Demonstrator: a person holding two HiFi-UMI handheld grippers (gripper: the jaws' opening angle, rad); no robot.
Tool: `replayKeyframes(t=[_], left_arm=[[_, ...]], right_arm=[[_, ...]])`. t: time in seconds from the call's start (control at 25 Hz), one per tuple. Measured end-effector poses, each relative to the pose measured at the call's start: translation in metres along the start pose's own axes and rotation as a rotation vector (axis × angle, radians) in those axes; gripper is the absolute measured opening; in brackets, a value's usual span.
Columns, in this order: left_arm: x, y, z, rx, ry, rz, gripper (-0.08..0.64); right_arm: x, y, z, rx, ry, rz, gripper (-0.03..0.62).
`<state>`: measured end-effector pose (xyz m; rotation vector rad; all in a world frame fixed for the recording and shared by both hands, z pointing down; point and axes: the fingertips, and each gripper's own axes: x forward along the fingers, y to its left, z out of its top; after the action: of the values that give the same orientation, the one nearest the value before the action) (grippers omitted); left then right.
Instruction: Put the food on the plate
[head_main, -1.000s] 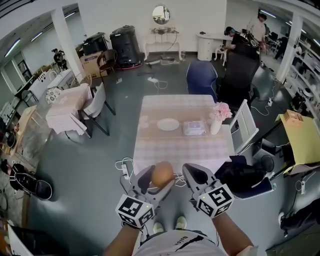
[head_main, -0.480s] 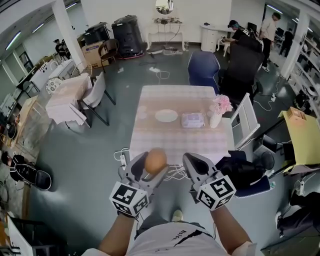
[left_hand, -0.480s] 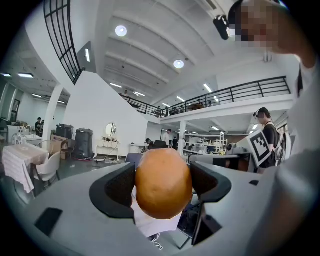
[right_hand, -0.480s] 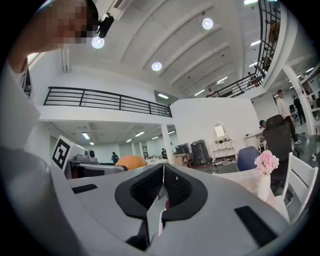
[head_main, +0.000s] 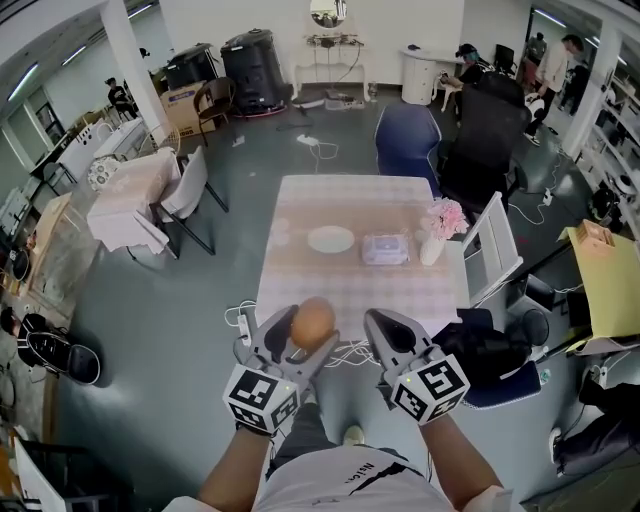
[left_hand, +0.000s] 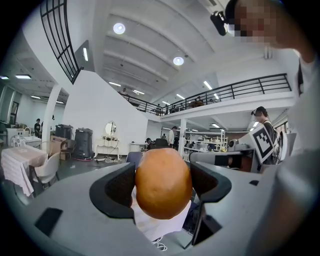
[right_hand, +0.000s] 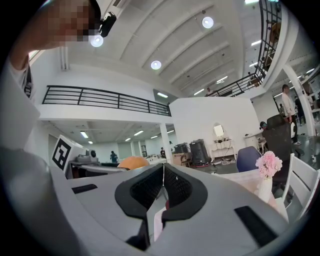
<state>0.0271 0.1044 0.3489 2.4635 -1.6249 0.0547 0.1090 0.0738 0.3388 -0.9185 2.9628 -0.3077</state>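
Observation:
My left gripper (head_main: 303, 340) is shut on a round brown bun (head_main: 312, 322), held in the air short of the table's near edge. The bun (left_hand: 163, 183) fills the gap between the jaws in the left gripper view. Beside it, my right gripper (head_main: 384, 333) is shut with nothing in it; its jaws meet in the right gripper view (right_hand: 163, 186), where the bun (right_hand: 133, 162) peeks over the left gripper. A white plate (head_main: 331, 239) lies empty near the middle of the table (head_main: 300, 289) ahead.
On the table, a clear packet (head_main: 385, 250) lies right of the plate and a vase of pink flowers (head_main: 437, 228) stands further right. A white chair (head_main: 493, 246) is at the table's right side, a blue armchair (head_main: 405, 140) behind it. Cables (head_main: 250, 325) lie on the floor below.
The view has shifted slightly and the table sits a little nearer. Both grippers keep their pose, the bun still held in the left one.

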Motion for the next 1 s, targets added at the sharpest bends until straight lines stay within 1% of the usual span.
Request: replayKeyframes(t=[0.2, 0.44, 0.68, 0.76, 0.88, 1.0], left_arm=[[0.022, 0.031, -0.001, -0.004, 0.005, -0.019, 0.347], [0.062, 0.082, -0.002, 0.035, 0.030, -0.064, 0.348], [0.109, 0.140, -0.015, 0.062, 0.078, -0.135, 0.348], [0.124, 0.157, -0.021, 0.078, 0.099, -0.164, 0.348], [0.149, 0.177, -0.033, 0.102, 0.122, -0.210, 0.348], [0.174, 0.189, -0.046, 0.114, 0.151, -0.237, 0.348]], right_arm=[[0.031, -0.012, -0.002, -0.008, 0.009, -0.022, 0.014], [0.090, -0.034, -0.006, 0.006, 0.002, -0.064, 0.014], [0.149, -0.061, -0.018, 0.033, -0.001, -0.139, 0.014], [0.165, -0.070, -0.019, 0.042, -0.008, -0.176, 0.013], [0.183, -0.083, -0.024, 0.048, -0.015, -0.231, 0.014], [0.195, -0.099, -0.034, 0.050, -0.001, -0.269, 0.014]])
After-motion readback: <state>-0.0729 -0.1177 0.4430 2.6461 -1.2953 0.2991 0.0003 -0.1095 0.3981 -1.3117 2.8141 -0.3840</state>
